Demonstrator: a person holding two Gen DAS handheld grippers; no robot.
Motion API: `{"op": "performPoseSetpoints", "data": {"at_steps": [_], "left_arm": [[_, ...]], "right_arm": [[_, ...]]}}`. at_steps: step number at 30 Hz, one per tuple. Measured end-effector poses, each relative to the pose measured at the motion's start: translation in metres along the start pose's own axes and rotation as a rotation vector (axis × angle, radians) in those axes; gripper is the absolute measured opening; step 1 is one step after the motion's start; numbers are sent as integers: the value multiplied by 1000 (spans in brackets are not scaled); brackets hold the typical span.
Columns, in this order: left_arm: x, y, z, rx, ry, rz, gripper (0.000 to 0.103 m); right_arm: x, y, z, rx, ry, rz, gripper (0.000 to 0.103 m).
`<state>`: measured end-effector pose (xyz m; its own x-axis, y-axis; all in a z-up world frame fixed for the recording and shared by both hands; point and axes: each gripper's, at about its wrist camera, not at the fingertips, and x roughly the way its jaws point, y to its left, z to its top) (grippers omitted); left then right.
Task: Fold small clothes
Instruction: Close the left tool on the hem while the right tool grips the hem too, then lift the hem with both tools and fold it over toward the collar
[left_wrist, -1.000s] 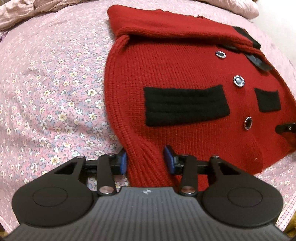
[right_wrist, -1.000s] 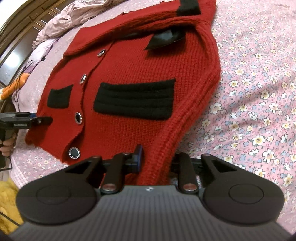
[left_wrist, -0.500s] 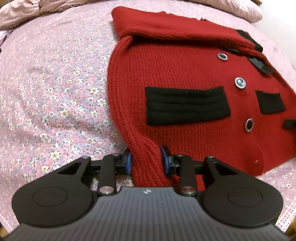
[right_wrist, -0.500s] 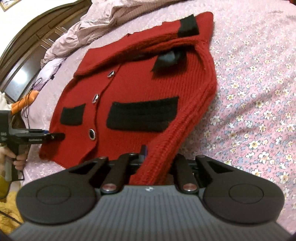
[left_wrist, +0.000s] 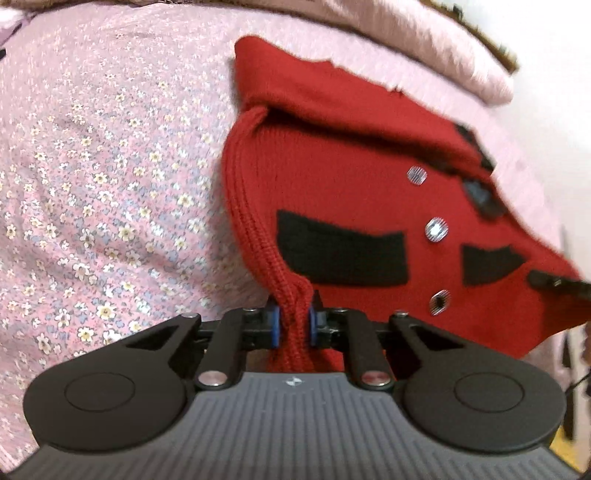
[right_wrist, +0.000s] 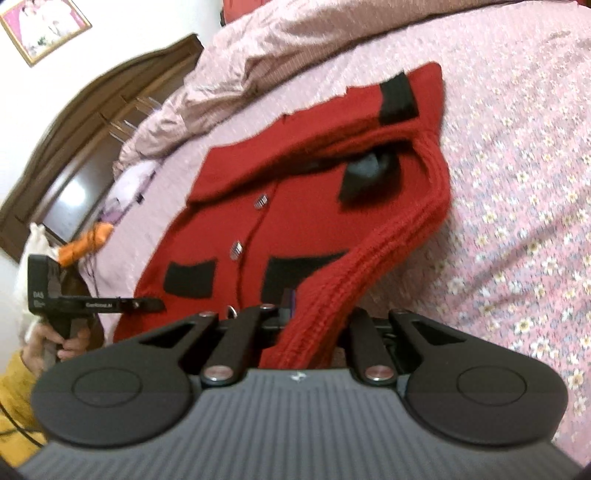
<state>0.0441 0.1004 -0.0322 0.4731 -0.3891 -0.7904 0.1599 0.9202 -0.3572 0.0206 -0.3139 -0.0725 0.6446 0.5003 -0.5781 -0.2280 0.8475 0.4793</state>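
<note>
A small red knitted cardigan (left_wrist: 343, 192) with black pocket patches and silver buttons lies on the bed, its sleeves folded across the top. My left gripper (left_wrist: 293, 325) is shut on the ribbed hem at one bottom corner and lifts it off the bed. In the right wrist view the cardigan (right_wrist: 295, 206) rises toward my right gripper (right_wrist: 317, 317), which is shut on the ribbed hem at the opposite bottom corner. The left gripper (right_wrist: 155, 304) shows at the far side of the hem there, held by a hand.
The bed is covered by a pink flowered sheet (left_wrist: 92, 184) (right_wrist: 517, 221). A crumpled pink quilt (right_wrist: 277, 55) lies by the dark wooden headboard (right_wrist: 74, 147). A pillow (left_wrist: 443, 55) lies beyond the cardigan.
Both grippers have closed on the hem corners and risen, pulling the bottom edge of the cardigan up off the bed. The views are now blurred by motion.
</note>
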Motion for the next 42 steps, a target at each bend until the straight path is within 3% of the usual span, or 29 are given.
{"op": "performPoseSetpoints", "data": {"at_steps": [9, 21, 27, 33, 42], "left_arm": [[-37, -5, 26, -107, -128, -143, 16], [-37, -14, 102, -175, -288, -185, 15], [-37, -20, 140, -176, -334, -155, 15], [-12, -23, 180, -173, -345, -82, 15], [55, -13, 227, -177, -273, 8, 15]], "right_arm": [[-8, 0, 28, 35, -100, 60, 10], [-7, -4, 76, 59, -246, 84, 10], [3, -11, 108, 79, -300, 94, 10], [18, -23, 141, 116, -342, 85, 10], [69, -52, 175, 162, -318, 15, 10]]}}
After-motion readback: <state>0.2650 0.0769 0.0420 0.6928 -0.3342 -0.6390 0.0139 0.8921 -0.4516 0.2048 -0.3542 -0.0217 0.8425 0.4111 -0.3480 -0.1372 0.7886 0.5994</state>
